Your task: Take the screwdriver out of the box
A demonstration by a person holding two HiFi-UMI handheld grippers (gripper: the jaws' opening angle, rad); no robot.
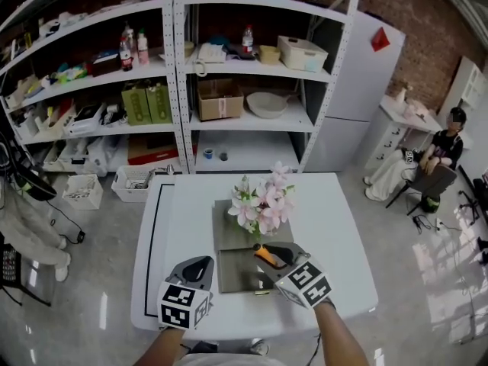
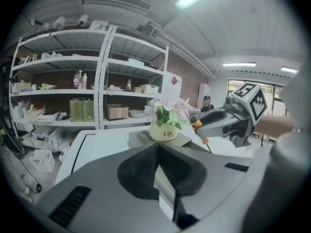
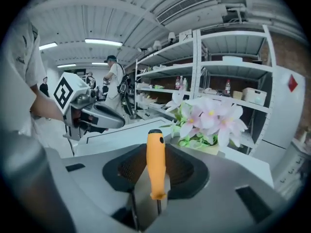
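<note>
An orange-handled screwdriver (image 1: 264,255) is clamped between the jaws of my right gripper (image 1: 268,256), lifted above the near part of the flat grey box (image 1: 238,277) on the white table (image 1: 335,227). In the right gripper view the screwdriver's handle (image 3: 155,164) stands upright between the pads, its metal shaft pointing down. The left gripper view shows the right gripper (image 2: 204,128) hovering over the box with the screwdriver (image 2: 197,124). My left gripper (image 1: 192,269) waits just left of the box, jaws together and empty (image 2: 158,149).
A pot of pink and white flowers (image 1: 263,204) stands on the far half of the box. Metal shelving (image 1: 183,90) full of goods and a white fridge (image 1: 362,90) stand behind the table. A person (image 1: 446,147) sits at the right; a basket (image 1: 82,191) is on the floor.
</note>
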